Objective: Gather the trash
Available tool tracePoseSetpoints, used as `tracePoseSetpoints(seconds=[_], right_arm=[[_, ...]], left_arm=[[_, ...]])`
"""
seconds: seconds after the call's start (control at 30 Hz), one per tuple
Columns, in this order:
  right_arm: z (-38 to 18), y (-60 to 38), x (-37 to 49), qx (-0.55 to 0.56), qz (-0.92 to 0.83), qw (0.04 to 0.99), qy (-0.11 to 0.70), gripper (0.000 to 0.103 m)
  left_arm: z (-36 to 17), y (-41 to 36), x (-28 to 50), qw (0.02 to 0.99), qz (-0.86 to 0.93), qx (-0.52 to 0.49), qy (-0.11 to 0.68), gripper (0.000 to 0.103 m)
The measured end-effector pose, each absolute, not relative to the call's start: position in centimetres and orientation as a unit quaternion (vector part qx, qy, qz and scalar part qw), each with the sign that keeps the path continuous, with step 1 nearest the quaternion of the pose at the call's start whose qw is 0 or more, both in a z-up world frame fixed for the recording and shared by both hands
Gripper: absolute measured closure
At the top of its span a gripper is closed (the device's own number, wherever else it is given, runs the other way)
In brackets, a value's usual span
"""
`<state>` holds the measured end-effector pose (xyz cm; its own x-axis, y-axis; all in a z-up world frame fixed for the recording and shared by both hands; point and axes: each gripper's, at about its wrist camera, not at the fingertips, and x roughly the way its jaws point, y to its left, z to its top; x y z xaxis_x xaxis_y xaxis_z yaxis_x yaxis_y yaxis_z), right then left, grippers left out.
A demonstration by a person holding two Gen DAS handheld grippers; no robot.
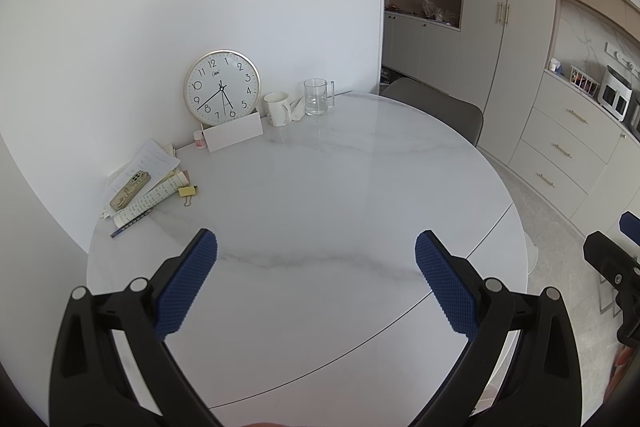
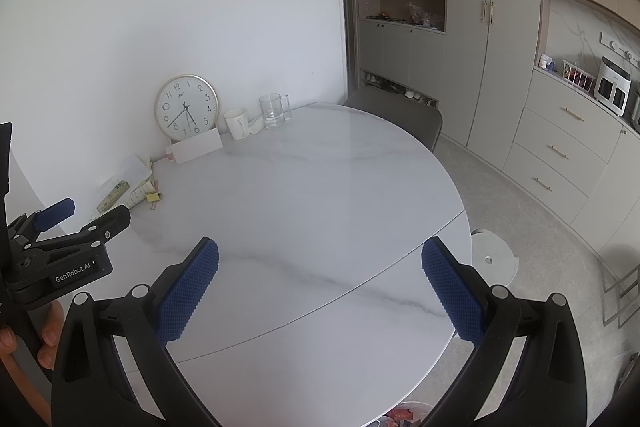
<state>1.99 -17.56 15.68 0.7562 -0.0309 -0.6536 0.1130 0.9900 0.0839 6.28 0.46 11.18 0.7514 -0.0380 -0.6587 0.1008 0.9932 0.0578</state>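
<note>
My left gripper point(image 1: 316, 247) hangs open over the near part of the white marble round table point(image 1: 320, 195), nothing between its blue pads. My right gripper point(image 2: 320, 251) is open too, above the table's near right edge point(image 2: 400, 267). A crumpled white tissue point(image 1: 298, 109) lies between a white mug point(image 1: 277, 108) and a glass mug point(image 1: 318, 97) at the far side by the wall. A pile of papers point(image 1: 148, 163) with a phone case, a tube, a pencil and a yellow binder clip point(image 1: 187, 191) sits at the far left. Both grippers are well short of these.
A wall clock point(image 1: 222, 87) leans on the wall behind a white card point(image 1: 233, 135). A grey chair point(image 2: 400, 115) stands behind the table, cabinets and drawers to the right. Something red and white point(image 2: 400, 415) shows under the table's near edge. A hand point(image 2: 48, 331) holds the left gripper point(image 2: 98, 210).
</note>
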Motion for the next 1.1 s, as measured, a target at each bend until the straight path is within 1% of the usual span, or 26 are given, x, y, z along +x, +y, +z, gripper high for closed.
tracePoseSetpoints(seconds=[0.83,1.1], right_arm=[[15.31,-18.10,1.98,0.063,-0.043,0.933,0.352,0.002],[15.10,-18.36,2.15,0.068,-0.041,0.932,0.353,0.002]], left_arm=[[10.86,0.54,6.38,0.933,-0.039,0.050,0.355,0.008],[11.08,0.54,6.29,0.938,-0.027,0.058,0.340,0.008]])
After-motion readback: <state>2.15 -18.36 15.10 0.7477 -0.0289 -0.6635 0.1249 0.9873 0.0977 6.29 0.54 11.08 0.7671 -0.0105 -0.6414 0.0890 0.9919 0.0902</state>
